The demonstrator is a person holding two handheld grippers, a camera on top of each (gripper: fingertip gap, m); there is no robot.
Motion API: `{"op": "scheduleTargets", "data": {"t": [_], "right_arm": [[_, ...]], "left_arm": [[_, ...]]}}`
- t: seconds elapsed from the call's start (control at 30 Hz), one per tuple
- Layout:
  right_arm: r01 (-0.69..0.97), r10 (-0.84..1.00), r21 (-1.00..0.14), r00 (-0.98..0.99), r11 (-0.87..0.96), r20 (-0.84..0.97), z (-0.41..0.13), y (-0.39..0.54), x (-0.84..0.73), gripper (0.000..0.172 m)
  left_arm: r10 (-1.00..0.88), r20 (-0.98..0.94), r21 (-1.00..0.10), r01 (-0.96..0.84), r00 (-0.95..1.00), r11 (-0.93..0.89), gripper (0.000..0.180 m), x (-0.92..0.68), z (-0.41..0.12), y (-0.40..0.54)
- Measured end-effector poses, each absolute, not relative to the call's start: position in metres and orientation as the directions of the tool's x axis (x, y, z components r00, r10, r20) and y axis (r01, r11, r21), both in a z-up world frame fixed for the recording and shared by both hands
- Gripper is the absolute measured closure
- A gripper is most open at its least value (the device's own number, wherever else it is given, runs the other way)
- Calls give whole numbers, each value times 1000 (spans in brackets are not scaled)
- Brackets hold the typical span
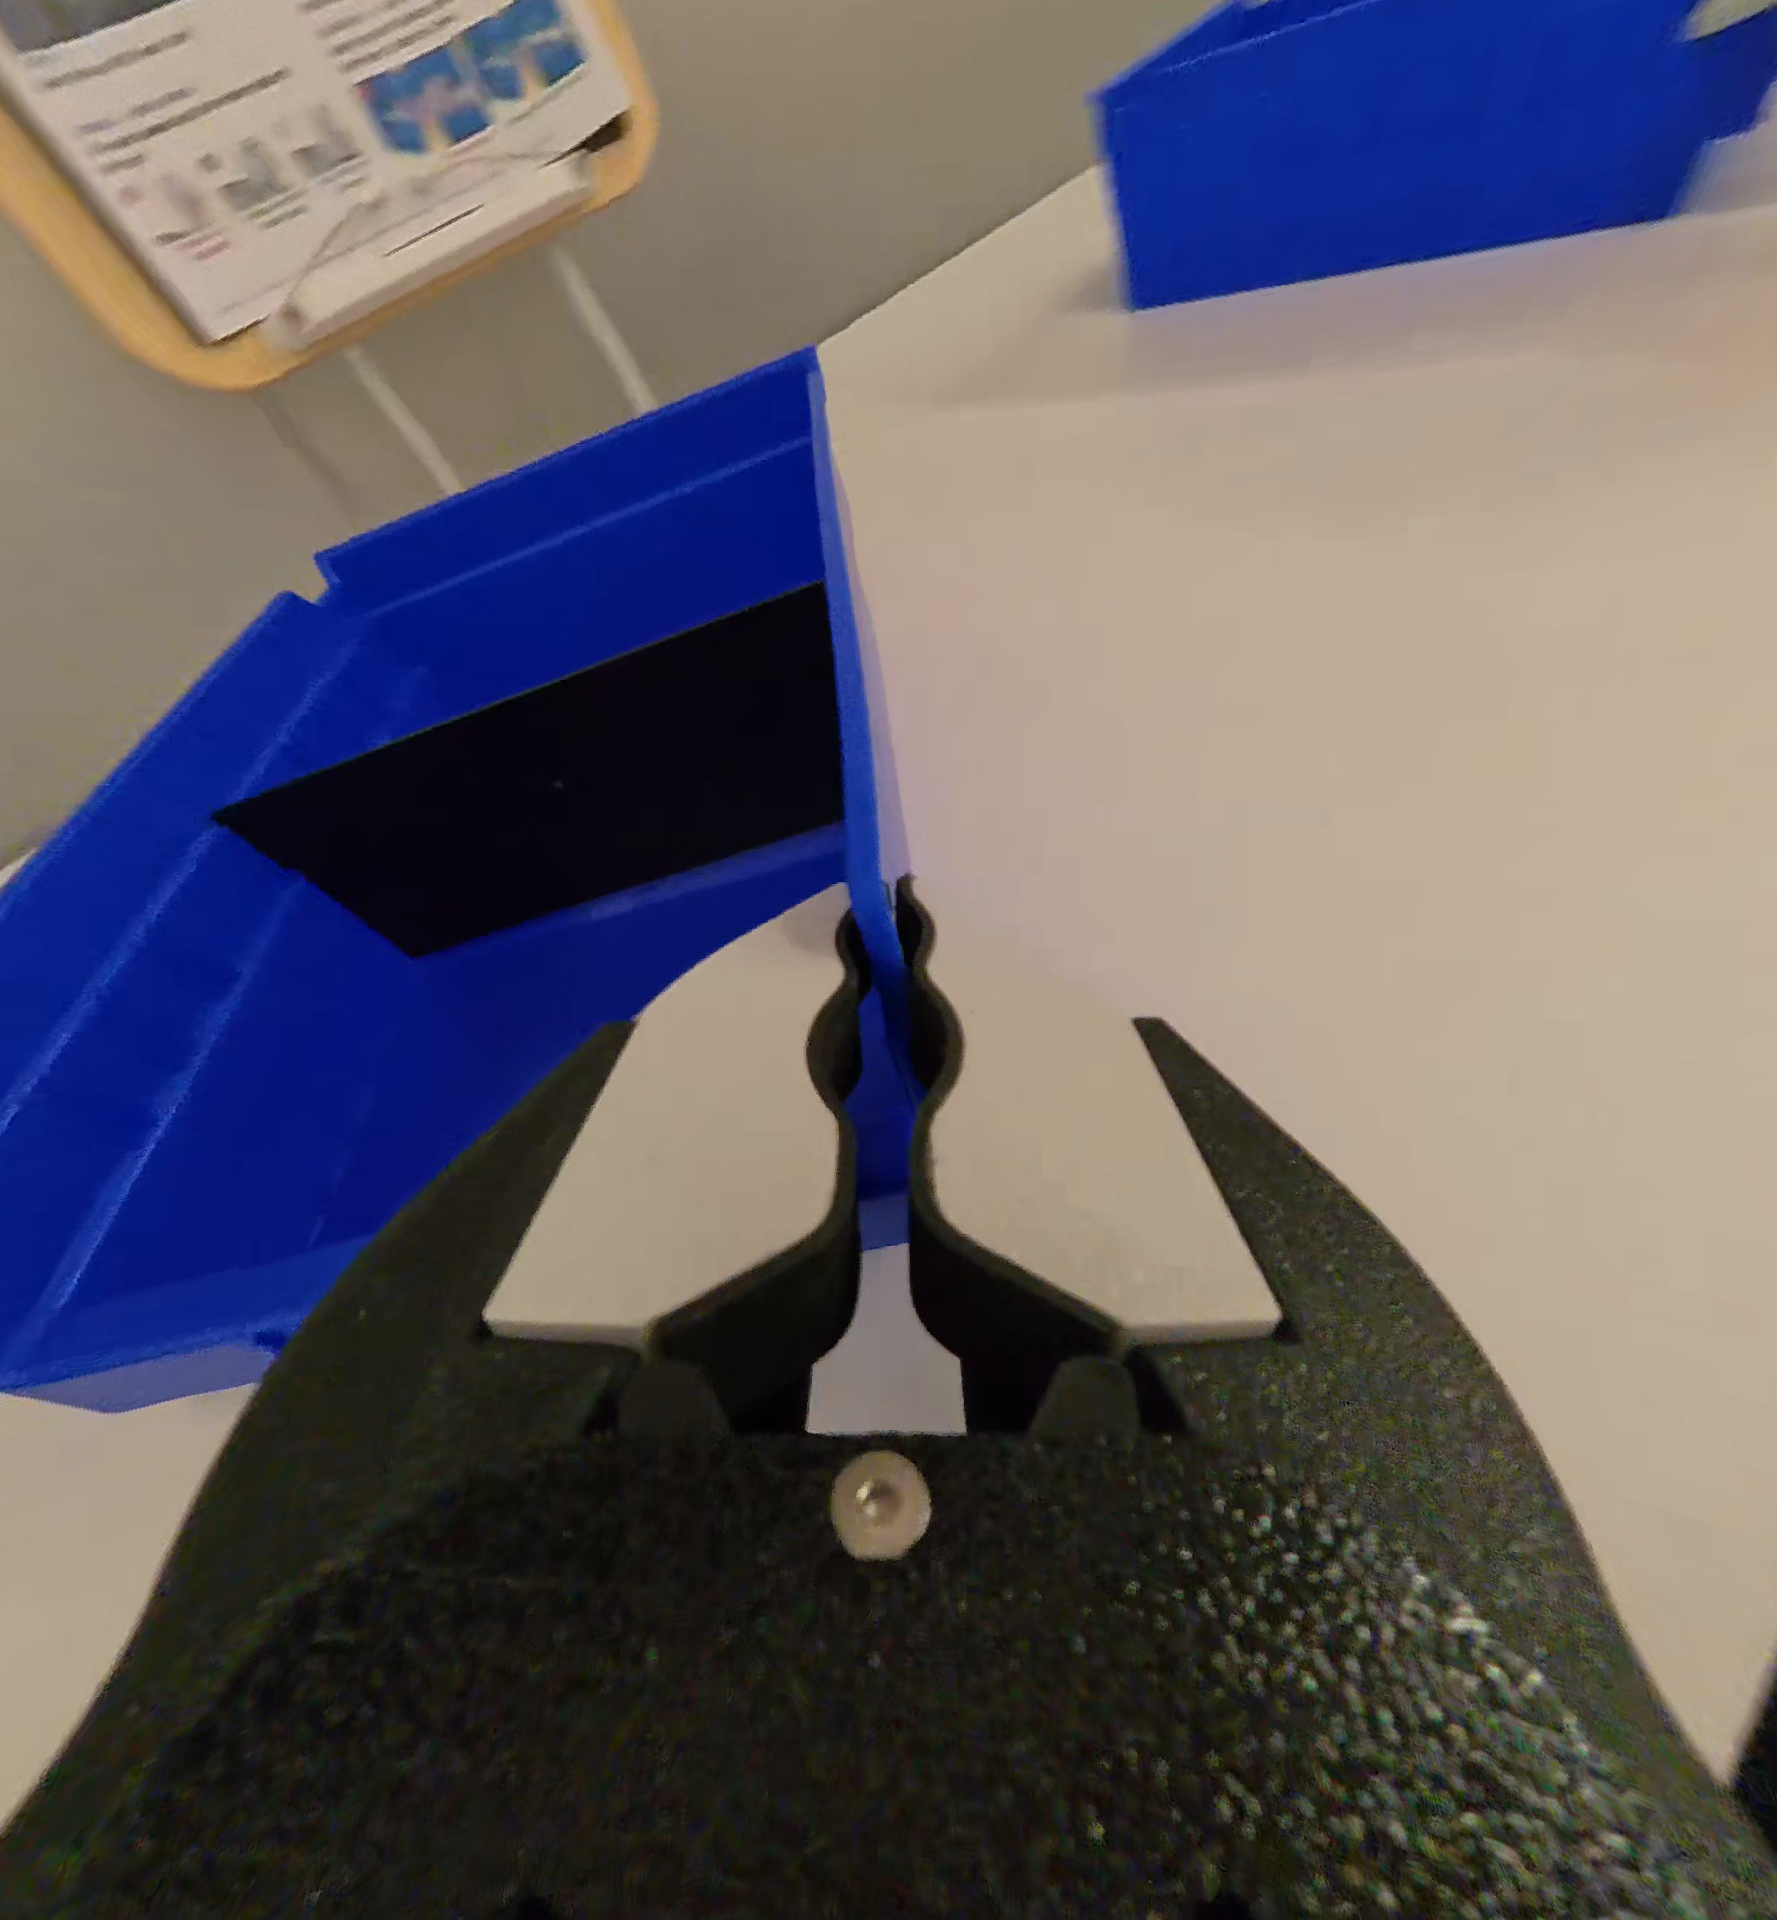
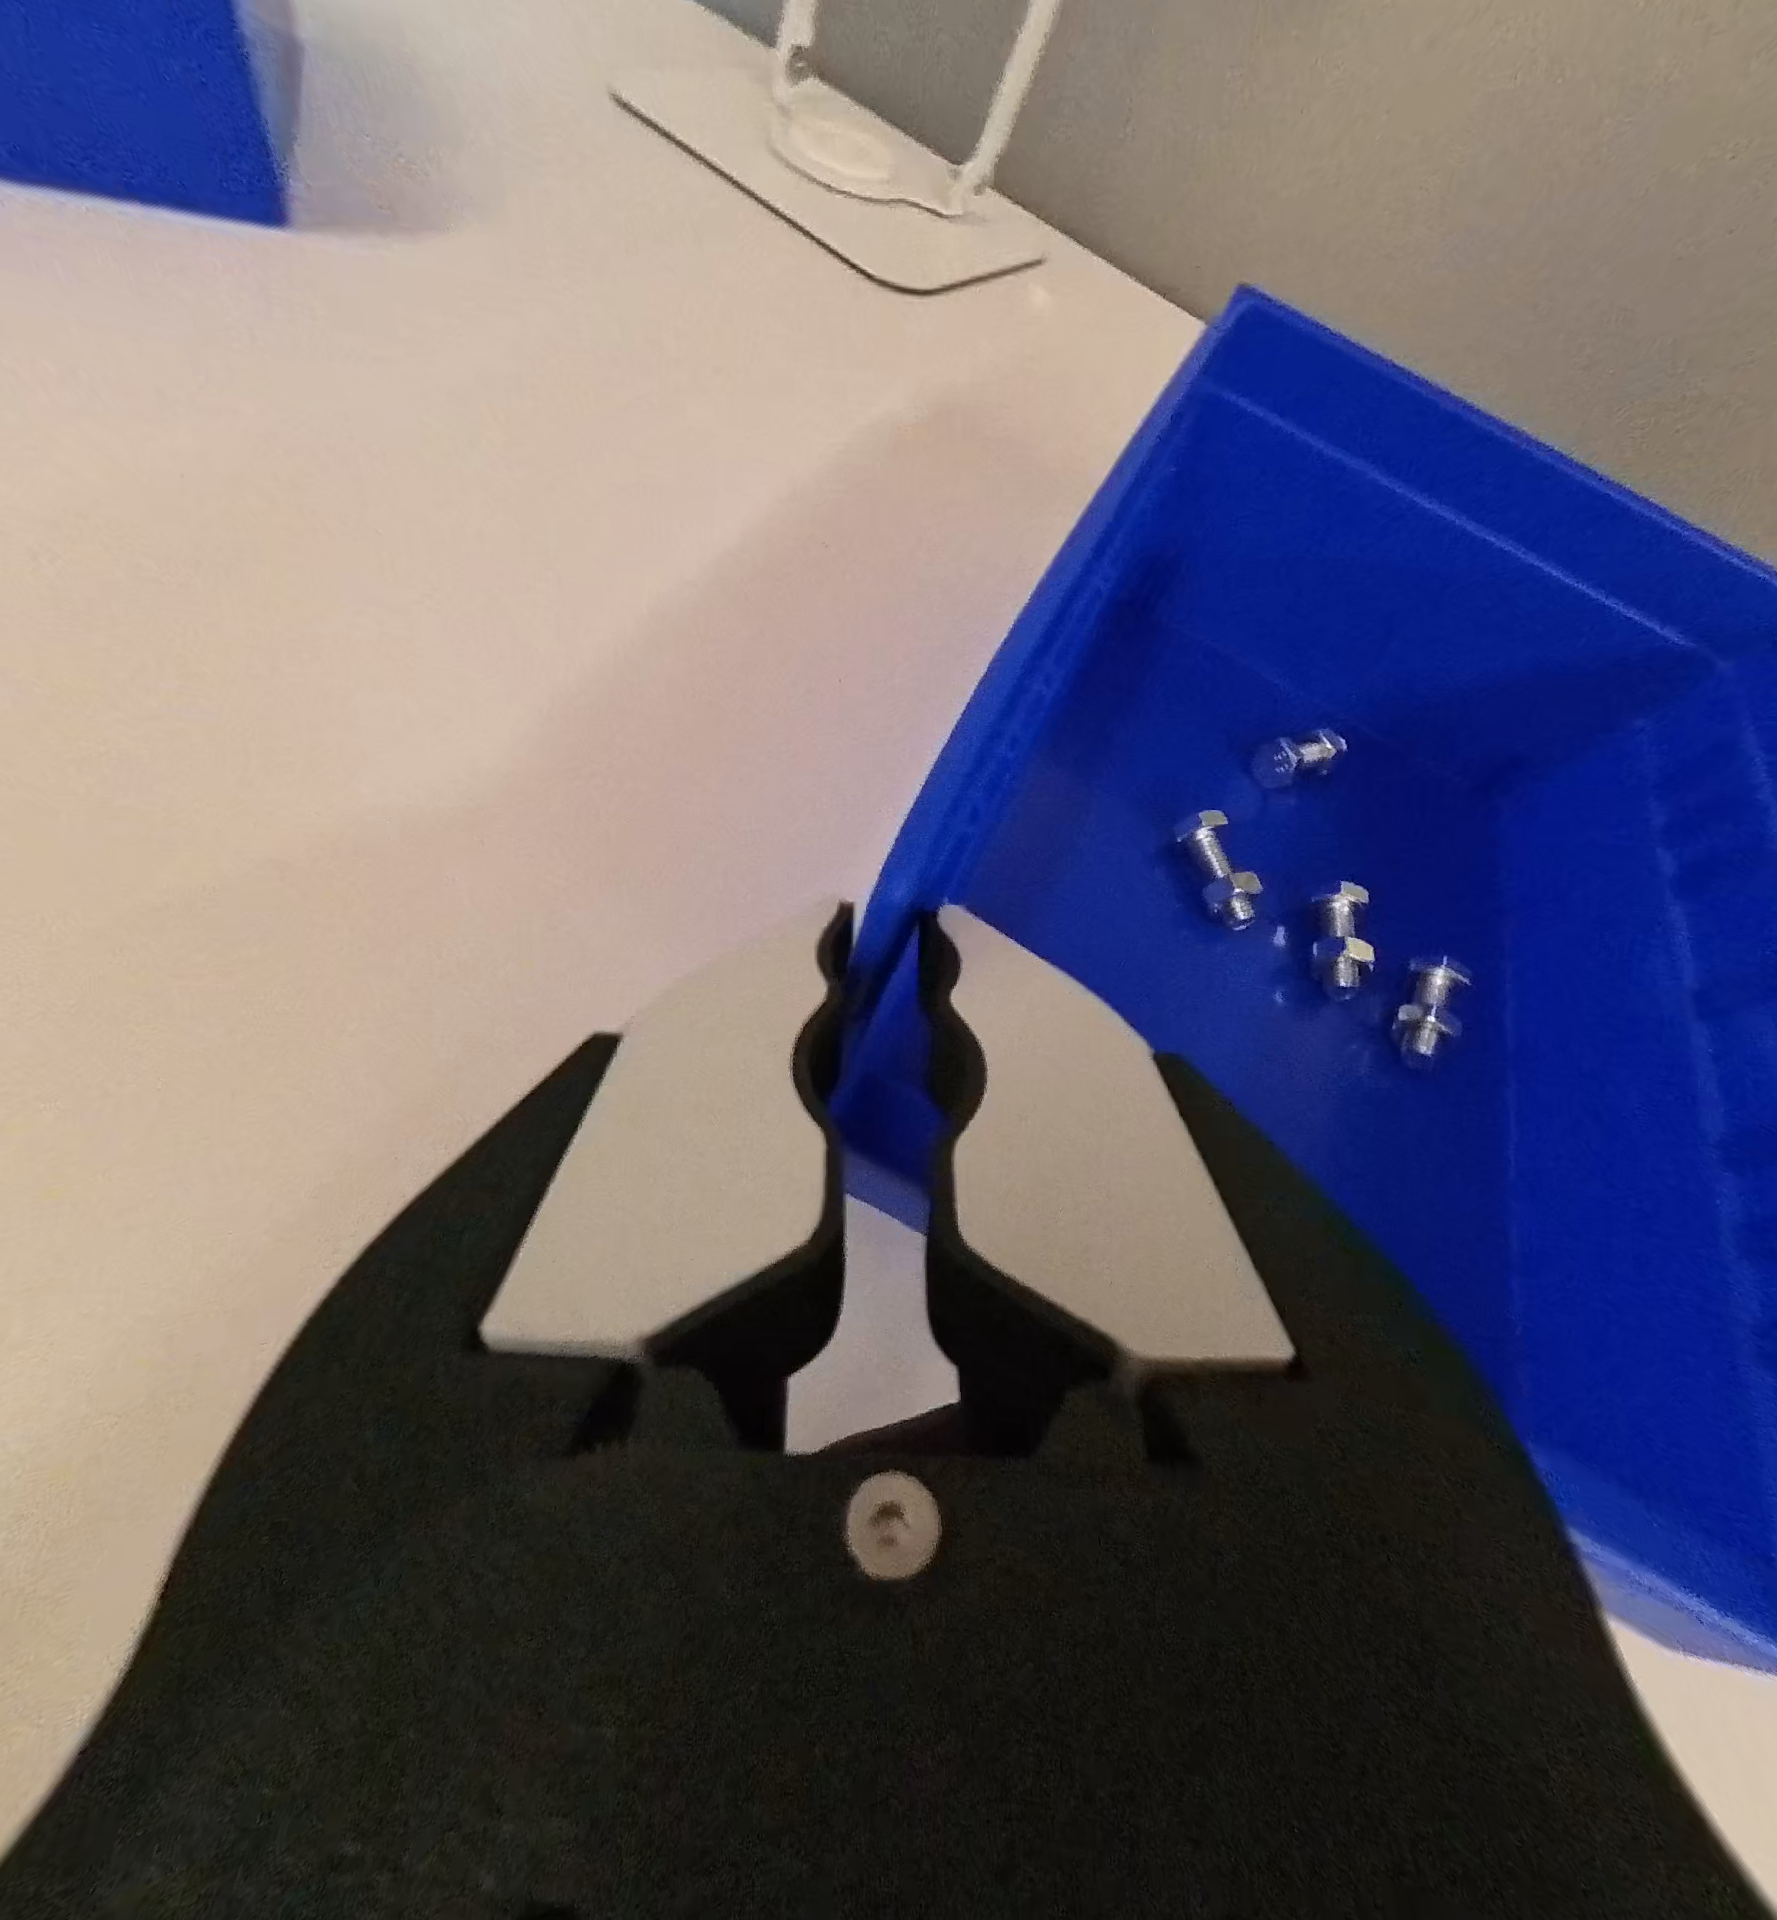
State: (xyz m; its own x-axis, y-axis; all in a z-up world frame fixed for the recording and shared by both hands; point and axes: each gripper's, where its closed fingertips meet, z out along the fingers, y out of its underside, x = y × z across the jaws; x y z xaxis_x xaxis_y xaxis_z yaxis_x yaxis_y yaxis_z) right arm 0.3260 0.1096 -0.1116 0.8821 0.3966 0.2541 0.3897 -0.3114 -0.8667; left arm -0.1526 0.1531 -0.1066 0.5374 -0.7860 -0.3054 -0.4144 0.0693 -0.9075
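A white table (image 1: 1331, 727) carried three blue bins. Near its left edge, an open-fronted bin with a black liner (image 1: 188, 1039) had its side wall pinched between the closed fingers of the left gripper (image 1: 889, 935). Near the right edge, a second bin (image 2: 1486, 1247), holding four small silver bolts (image 2: 1331, 883) with nuts, was clamped by its wall in the right gripper (image 2: 884, 956), pads pressing both faces. A third blue bin (image 1: 1383, 156) stood well apart toward the far edge. Both bins looked gripped and ready for shifting; any move would call for steady, level handling.
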Motion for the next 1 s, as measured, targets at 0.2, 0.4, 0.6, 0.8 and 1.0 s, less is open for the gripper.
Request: {"op": "scheduleTargets", "data": {"t": [0.2,0.4,0.6,0.8,1.0], "right_arm": [[491,591,-838,758,-238,276,-112,118,282,159],[536,771,-836,580,-118,263,-113,123,240,161],[536,912,-844,352,-11,212,-112,132,201,162],[537,977,-842,148,51,154,-113,150,151,162],[533,994,-843,29,70,101,-114,177,102,165]], "left_arm": [[-911,-296,-910,-373,286,178,178,-138,-107,114],[-965,-262,-919,-310,18,244,178,-138,-107,68],[-958,-207,-931,-260,-197,254,178,-143,-107,29],[-938,-194,-934,-238,-288,267,178,-130,-107,13],[-927,-202,-932,-228,-317,281,178,-111,-107,5]]}}
